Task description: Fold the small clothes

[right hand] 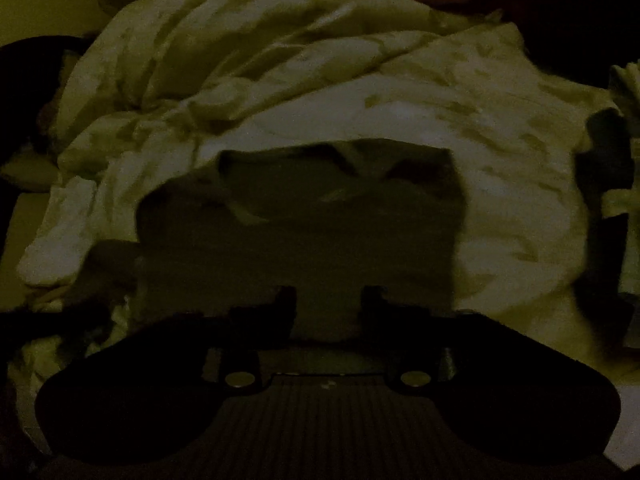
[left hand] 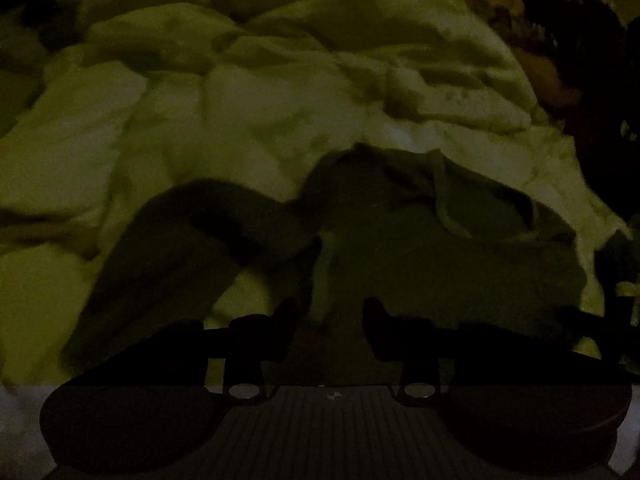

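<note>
The left tongs stood with a moderate gap between their dark fingers, and nothing could be seen pinched between them; the dim light hid whether the tips brushed cloth. The right tongs showed much the same parted stance, and I could not tell whether any fabric lay caught at their tips.

Just ahead of the left tongs lay a dark, small garment of soft cloth with a pale drawstring looped near its far edge, one limb of it trailing off to the left. It rested on a rumpled pale bedcover with a faint blotched pattern. In the right wrist view the same dark small garment appeared as a broad, roughly square panel directly in front of the fingers and very close to them, with the bedcover heaped behind it.

The step looked like taking hold of the near hem at two corners. To do that well, each pair of tongs would best bite only one layered edge of the garment, not the bedcover beneath, and the two grips should sit level and well apart so the cloth lifts taut and folds over squarely. The trailing limb wanted tucking in first.
</note>
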The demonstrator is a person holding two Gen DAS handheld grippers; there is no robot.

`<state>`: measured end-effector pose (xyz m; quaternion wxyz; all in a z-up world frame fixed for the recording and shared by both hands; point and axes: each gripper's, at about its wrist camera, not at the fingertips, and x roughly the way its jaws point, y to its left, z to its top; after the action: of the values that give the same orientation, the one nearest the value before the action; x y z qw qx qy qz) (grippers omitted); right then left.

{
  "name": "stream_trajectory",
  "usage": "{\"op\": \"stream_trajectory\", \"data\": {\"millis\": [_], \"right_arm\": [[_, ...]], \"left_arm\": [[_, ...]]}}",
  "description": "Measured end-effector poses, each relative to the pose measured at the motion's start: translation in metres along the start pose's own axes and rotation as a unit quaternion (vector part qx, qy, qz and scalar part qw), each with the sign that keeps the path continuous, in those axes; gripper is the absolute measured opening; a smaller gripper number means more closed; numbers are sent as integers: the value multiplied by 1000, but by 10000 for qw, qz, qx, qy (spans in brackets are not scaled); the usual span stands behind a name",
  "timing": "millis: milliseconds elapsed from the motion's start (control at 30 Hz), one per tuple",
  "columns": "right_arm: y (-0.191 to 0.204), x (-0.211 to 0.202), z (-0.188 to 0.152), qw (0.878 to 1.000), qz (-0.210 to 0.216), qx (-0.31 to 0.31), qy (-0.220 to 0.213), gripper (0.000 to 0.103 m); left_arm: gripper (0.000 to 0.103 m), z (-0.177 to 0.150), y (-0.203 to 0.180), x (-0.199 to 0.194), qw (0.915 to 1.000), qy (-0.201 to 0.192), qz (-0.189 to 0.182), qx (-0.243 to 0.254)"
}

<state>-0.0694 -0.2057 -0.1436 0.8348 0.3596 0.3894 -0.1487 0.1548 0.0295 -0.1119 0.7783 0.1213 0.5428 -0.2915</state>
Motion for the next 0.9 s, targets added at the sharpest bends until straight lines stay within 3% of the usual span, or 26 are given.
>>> {"op": "stream_trajectory", "data": {"millis": [133, 267, 433, 667, 800, 900], "right_arm": [[-12, 3, 1, 9997, -75, -236, -45, 34], [-33, 34, -1, 9978, -285, -347, 494, 33], [-43, 49, -4, 9968, -112, -461, 645, 30], [-45, 47, -1, 9965, 8, -499, 666, 32], [-42, 31, 2, 9977, 72, -498, 463, 50], [-40, 14, 4, 9990, 146, -313, 287, 63]], "left_arm": [[103, 10, -11, 38, 9991, 274, 240, 198], [103, 8, -12, 77, 9941, 909, 502, 318], [103, 3, -18, 89, 9915, 969, 678, 534], [103, 9, -20, 86, 9923, 955, 678, 404], [103, 5, -18, 63, 9956, 600, 676, 261], [103, -2, -14, 35, 9949, 239, 968, 175]]}}
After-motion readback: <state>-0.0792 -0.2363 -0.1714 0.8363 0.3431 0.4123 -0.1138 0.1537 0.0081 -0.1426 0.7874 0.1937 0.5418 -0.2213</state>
